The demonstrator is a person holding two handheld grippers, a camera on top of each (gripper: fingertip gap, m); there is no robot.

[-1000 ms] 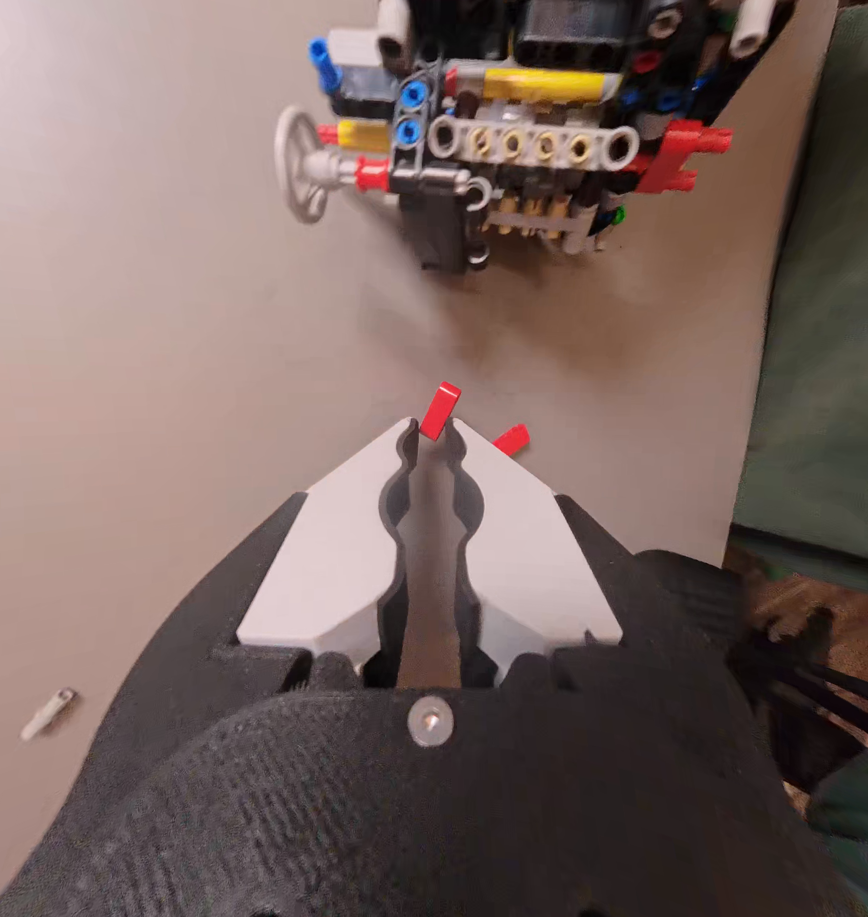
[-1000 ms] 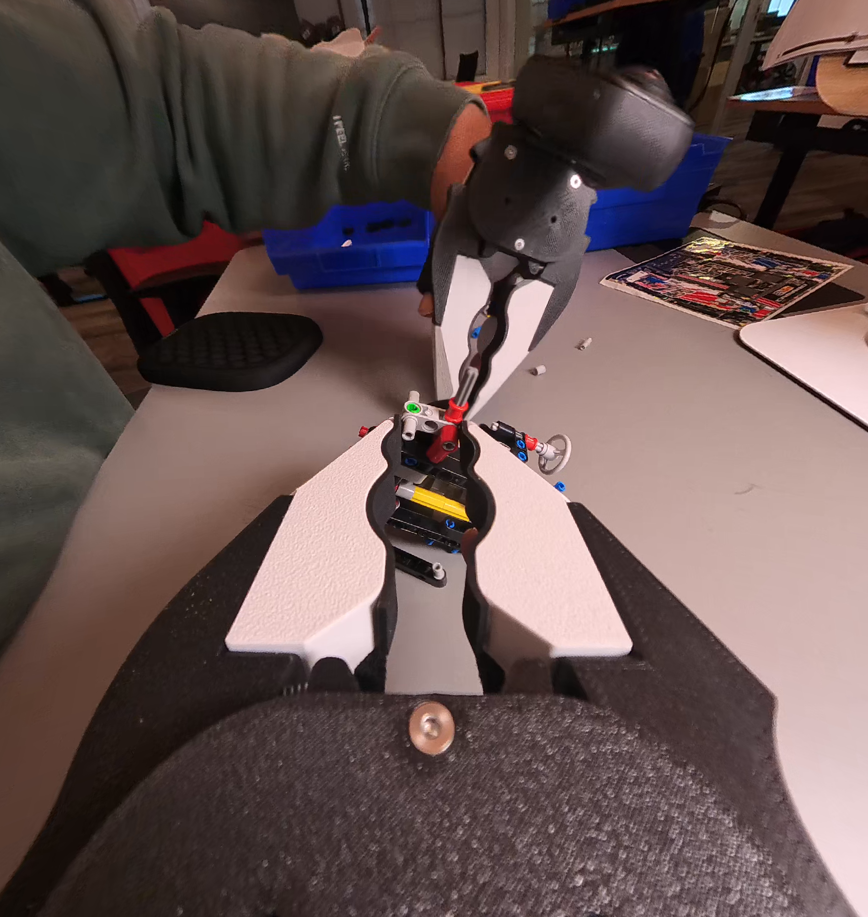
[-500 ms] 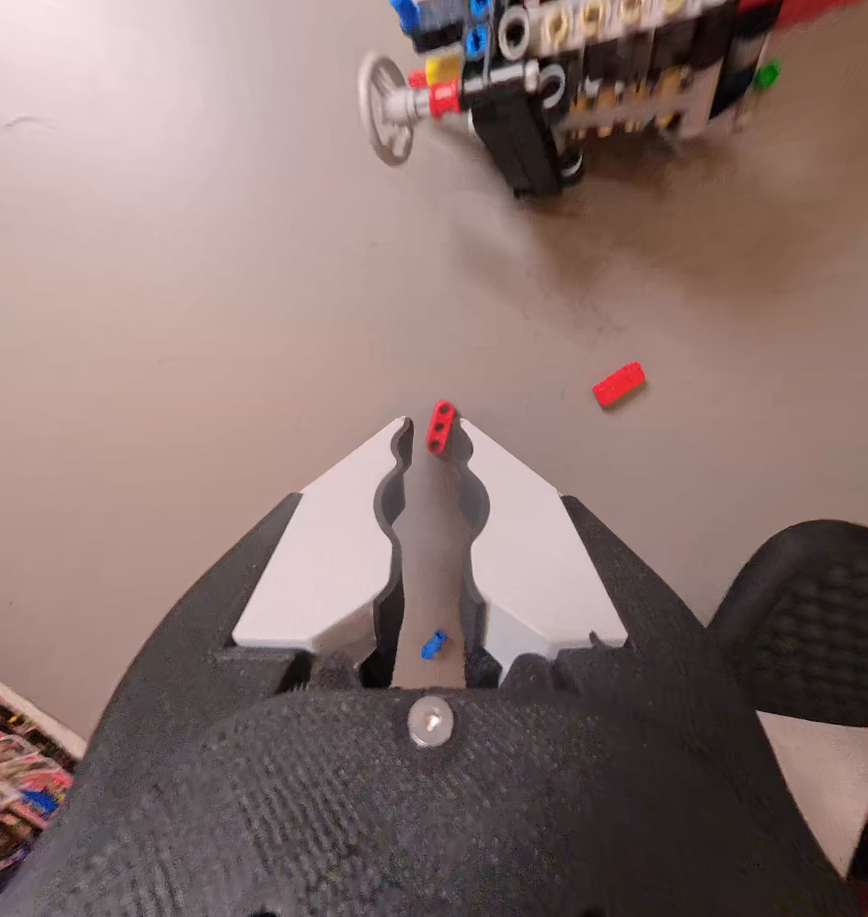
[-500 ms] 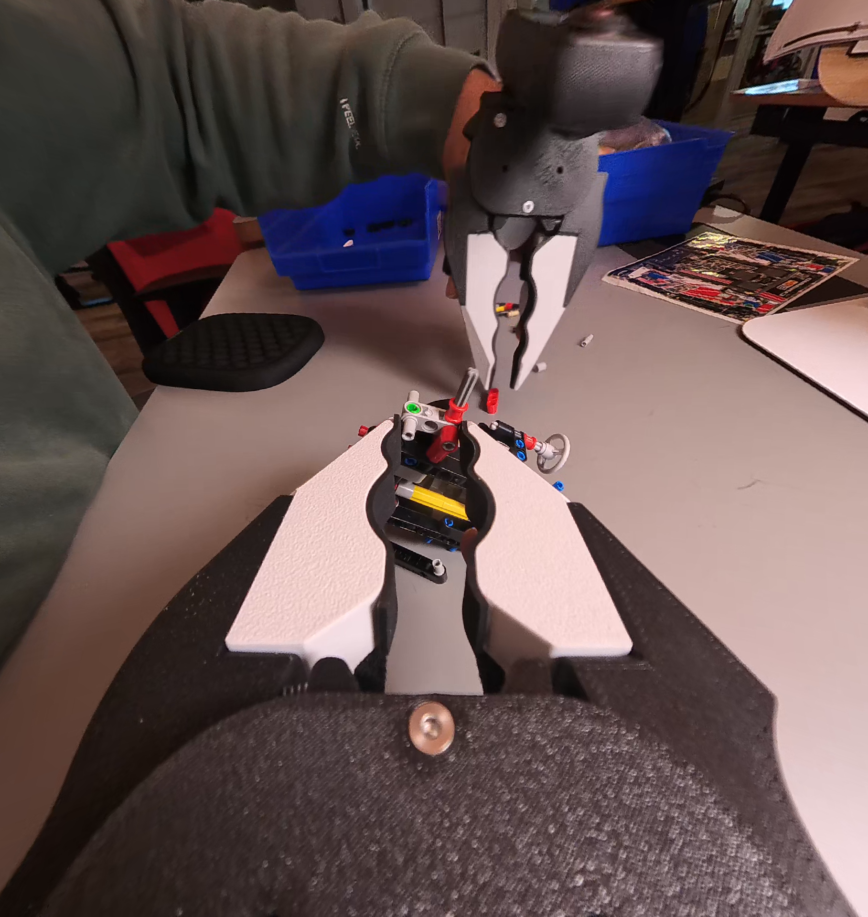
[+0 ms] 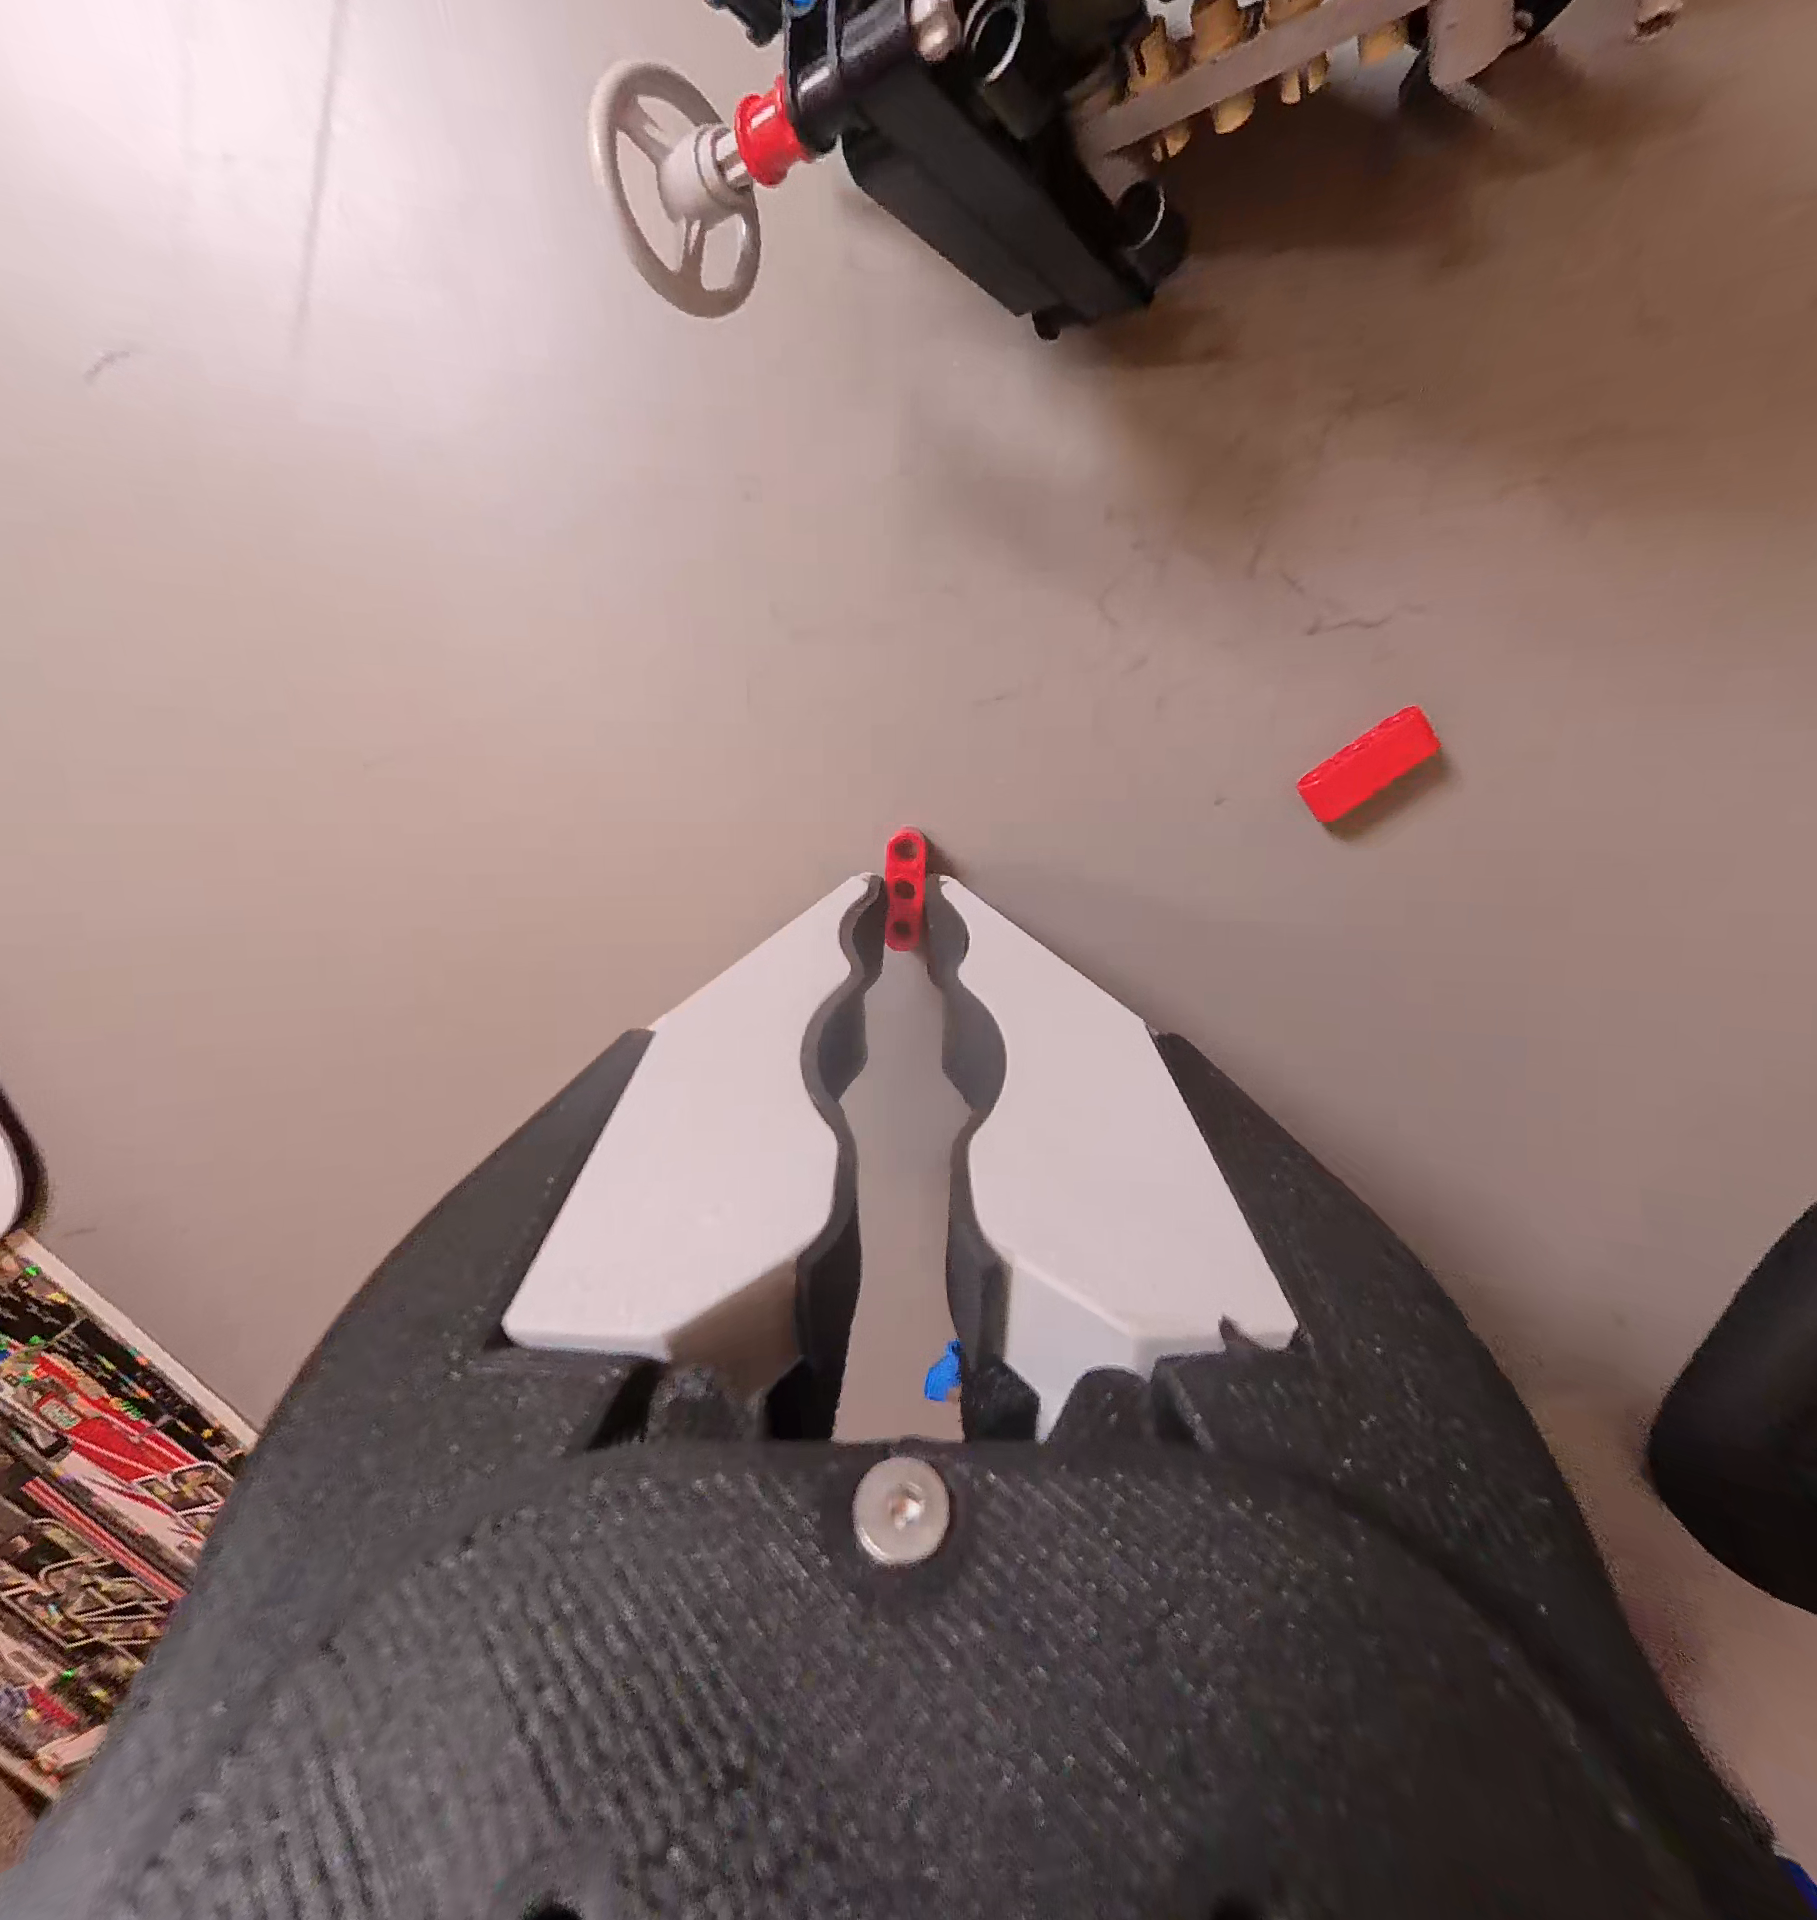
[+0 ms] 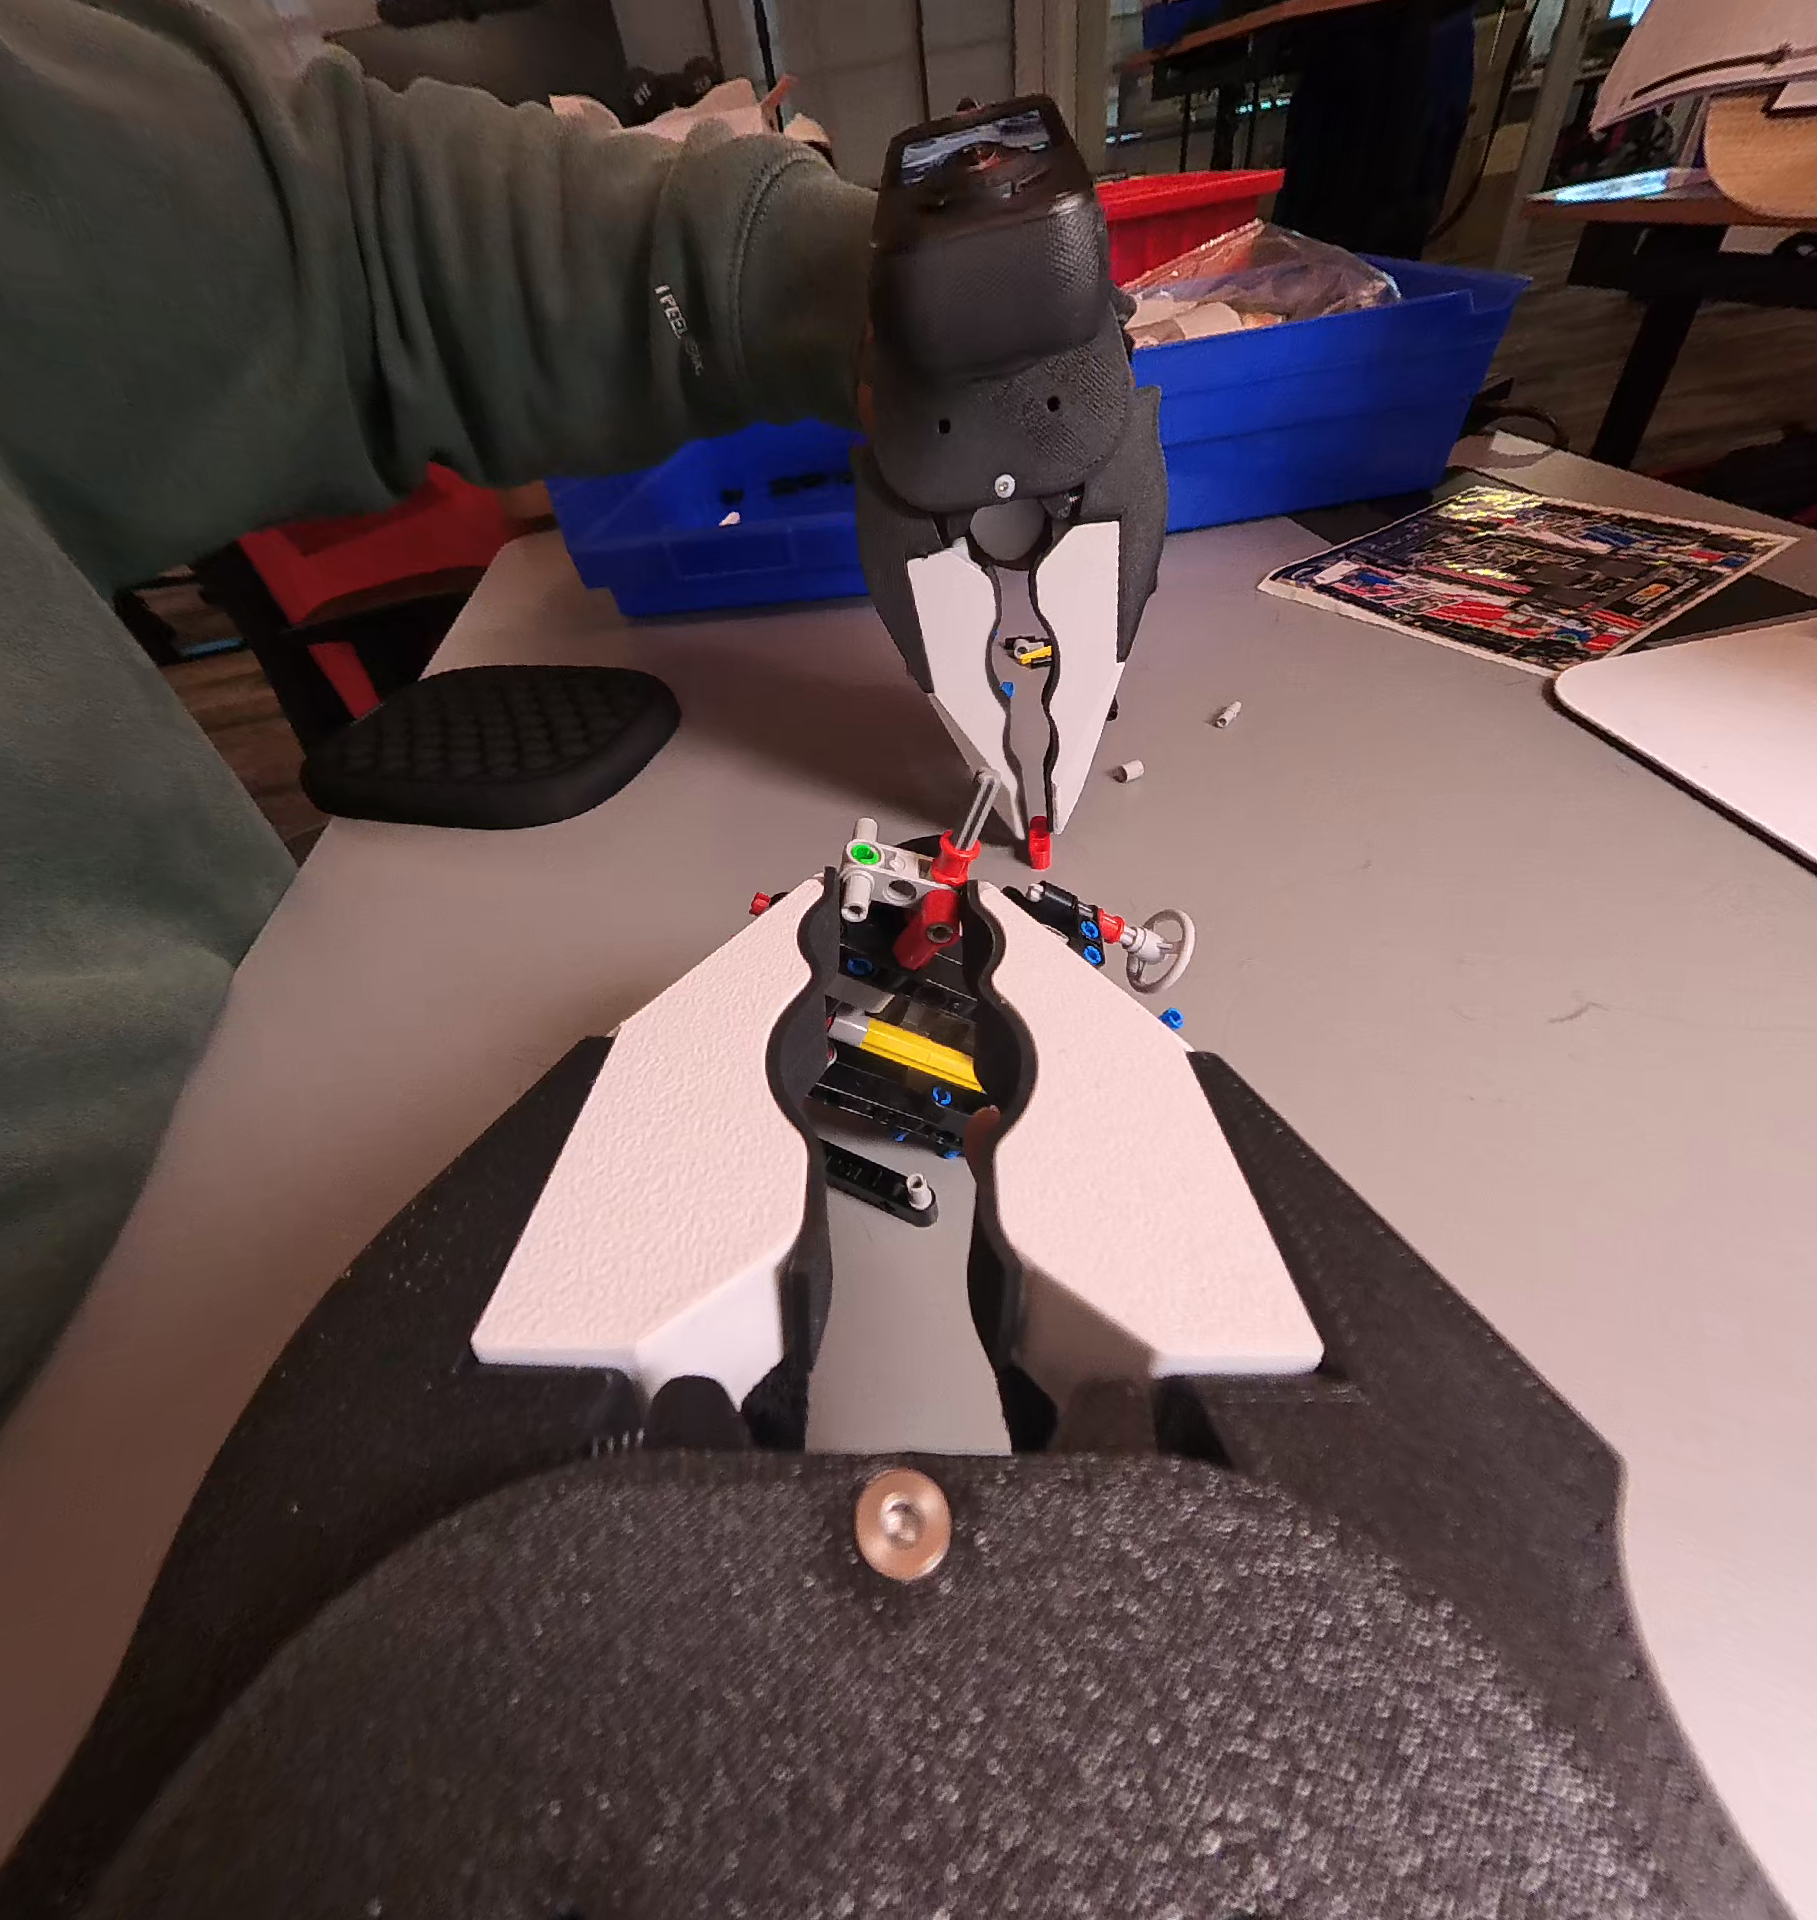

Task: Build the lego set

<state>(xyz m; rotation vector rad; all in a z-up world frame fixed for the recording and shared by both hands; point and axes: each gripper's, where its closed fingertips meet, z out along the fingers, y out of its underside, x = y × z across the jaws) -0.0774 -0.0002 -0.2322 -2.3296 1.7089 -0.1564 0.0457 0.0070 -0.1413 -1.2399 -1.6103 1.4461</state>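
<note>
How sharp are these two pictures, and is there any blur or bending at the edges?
Left wrist view: red beam at the fingertips is sharp; the lego model at the top edge is slightly soft. Right wrist view: the model is crisp; the green sleeve bows with wide-angle distortion.

Black textured housings on left gripper (image 5: 905,883) and right gripper (image 6: 902,894), silver screw centred behind each. White wedge fingers (image 6: 675,1143) with wavy black inner pads. Green sleeve (image 6: 364,281) behind left gripper.

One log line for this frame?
left gripper: shut on red beam | right gripper: clamps lego model | second red beam: loose on table
</note>
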